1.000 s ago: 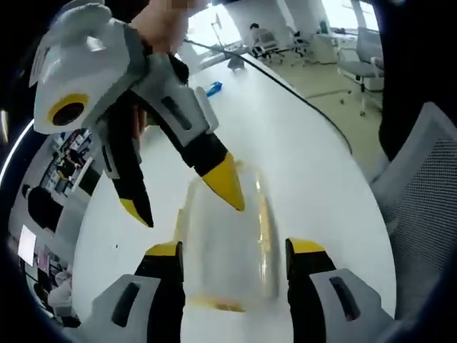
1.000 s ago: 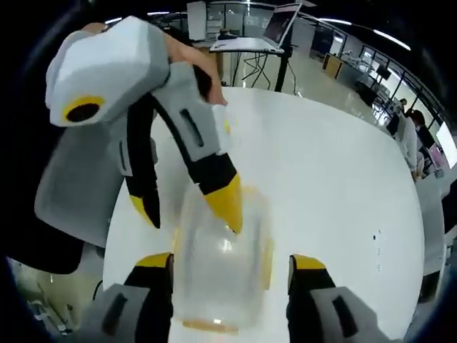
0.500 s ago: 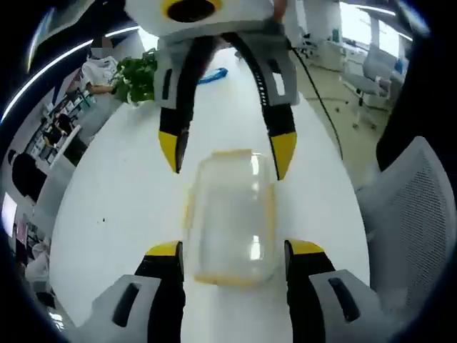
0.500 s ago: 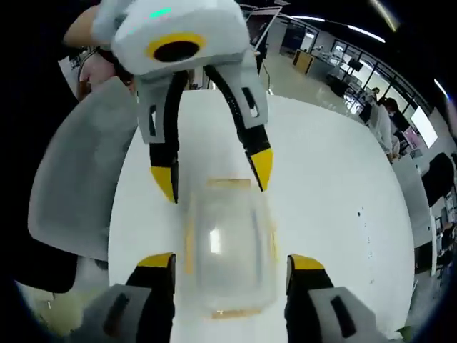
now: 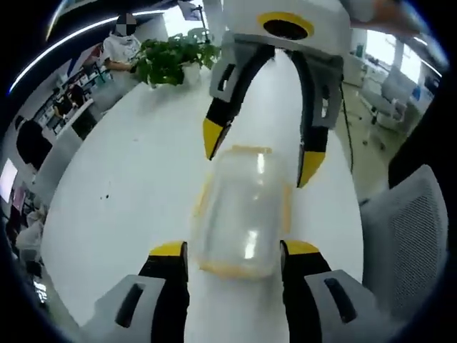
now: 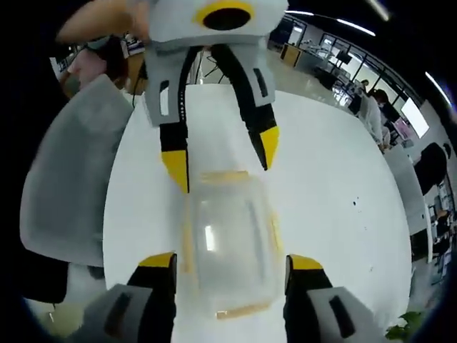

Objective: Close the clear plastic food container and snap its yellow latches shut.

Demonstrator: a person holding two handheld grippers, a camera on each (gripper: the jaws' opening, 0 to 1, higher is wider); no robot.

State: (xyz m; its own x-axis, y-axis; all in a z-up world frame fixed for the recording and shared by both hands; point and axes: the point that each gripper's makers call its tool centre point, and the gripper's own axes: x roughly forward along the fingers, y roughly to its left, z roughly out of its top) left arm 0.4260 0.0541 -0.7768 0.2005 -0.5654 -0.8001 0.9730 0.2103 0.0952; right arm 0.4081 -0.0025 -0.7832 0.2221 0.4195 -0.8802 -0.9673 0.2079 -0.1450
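Fingers of the left gripper, black with yellow tips, stand spread wide at either side of the near end of the clear rectangular plastic food container with yellow latches; they grip nothing, and whether the tips touch its sides cannot be told. In the left gripper view the container lies lid-up on the white oval table, lengthwise between the two grippers, nearer the table edge where a grey mesh office chair stands. The right gripper reaches in from the far end, its fingers also wide apart, one yellow tip just beside each far corner of the container and holding nothing. A green potted plant sits at the far end of the table.

In the right gripper view the right gripper flanks the near end of the container with open fingers, and the left gripper comes down from the opposite end, its tips just over the far yellow latch. The lid looks seated on the container; a yellow latch shows at each short end, and whether they are snapped down cannot be told.
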